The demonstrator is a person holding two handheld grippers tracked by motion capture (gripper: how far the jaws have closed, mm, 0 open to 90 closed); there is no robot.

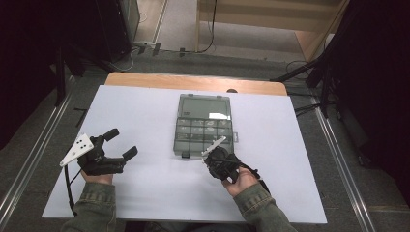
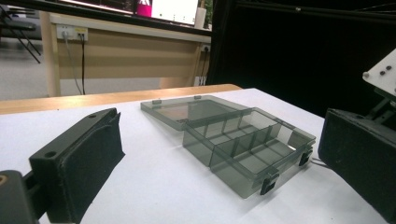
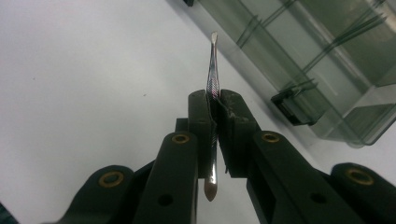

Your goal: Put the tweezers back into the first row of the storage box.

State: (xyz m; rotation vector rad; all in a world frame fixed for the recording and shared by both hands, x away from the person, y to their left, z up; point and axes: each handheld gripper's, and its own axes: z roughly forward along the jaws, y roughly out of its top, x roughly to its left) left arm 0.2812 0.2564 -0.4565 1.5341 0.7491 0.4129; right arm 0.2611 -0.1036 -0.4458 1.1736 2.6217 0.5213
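Note:
A smoky clear compartment box (image 1: 203, 131) lies open in the middle of the white table (image 1: 140, 108), its lid (image 1: 203, 107) folded flat on the far side. The dividers inside the box (image 2: 243, 149) stand bare. My left gripper (image 1: 123, 143) hovers open to the left of the box, and its padded fingers (image 2: 79, 158) frame the box in the left gripper view. My right gripper (image 3: 215, 100) is shut on a thin metal tool (image 3: 213, 60) just in front of the box's near right corner (image 3: 327, 70). The tool's flat tip points out past the jaws.
A wooden table edge (image 1: 193, 82) runs behind the white surface. Black stands and cables (image 1: 309, 72) crowd the floor at the far right, and dark equipment (image 1: 96, 29) fills the far left. The box's front latches (image 3: 292, 107) hang open.

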